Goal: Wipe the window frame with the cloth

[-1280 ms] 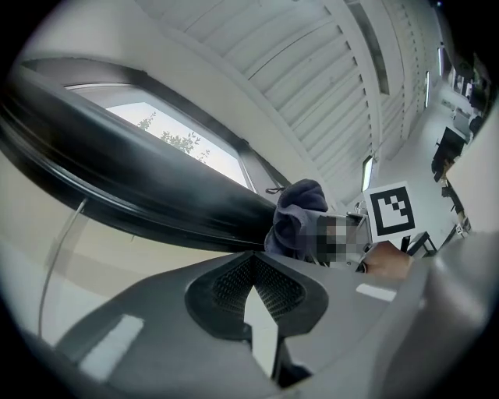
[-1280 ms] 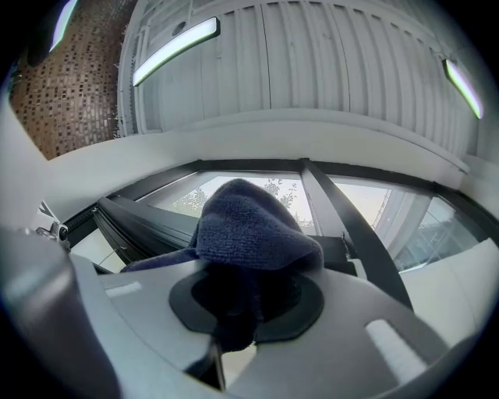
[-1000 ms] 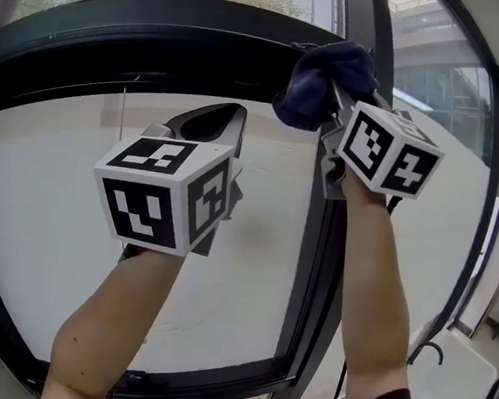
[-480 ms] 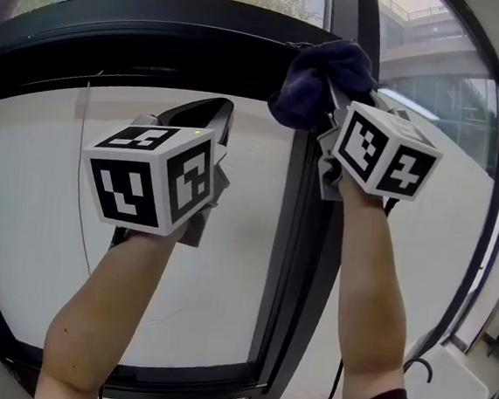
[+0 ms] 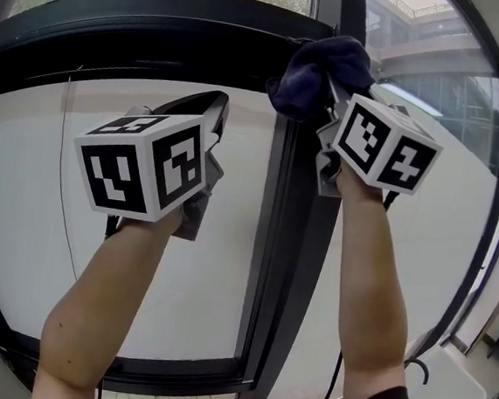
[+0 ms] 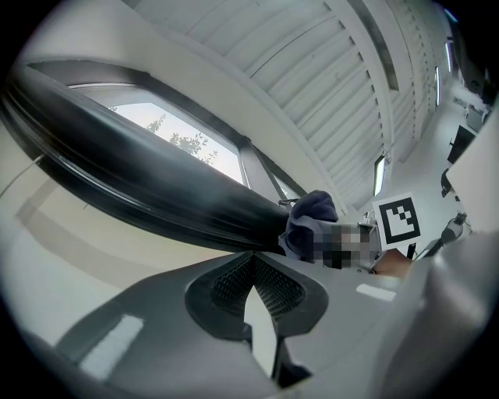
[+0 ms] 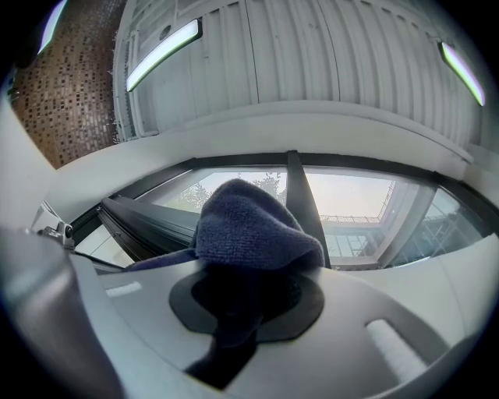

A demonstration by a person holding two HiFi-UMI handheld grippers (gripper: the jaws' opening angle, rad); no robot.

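Observation:
A dark blue cloth [image 5: 319,69] is bunched at the tip of my right gripper [image 5: 335,88], which is shut on it and presses it against the black window frame [image 5: 160,32] near where the top rail meets the upright bar [image 5: 294,242]. In the right gripper view the cloth [image 7: 253,234] fills the jaws and hides the pads. My left gripper [image 5: 210,111] is raised at the left, below the top rail, shut with nothing between its pads [image 6: 234,284]. The left gripper view shows the cloth [image 6: 308,226] on the black rail [image 6: 140,183].
White blind-covered glass [image 5: 20,216] fills the left pane. The right pane [image 5: 452,196] looks out on a building. A white ribbed ceiling [image 7: 312,54] with strip lights is overhead. A thin cord [image 5: 62,185] hangs over the left pane.
The view has shifted so the upright bar sits further left. My left gripper moved left and slightly up. The right gripper kept the cloth at the frame's top corner.

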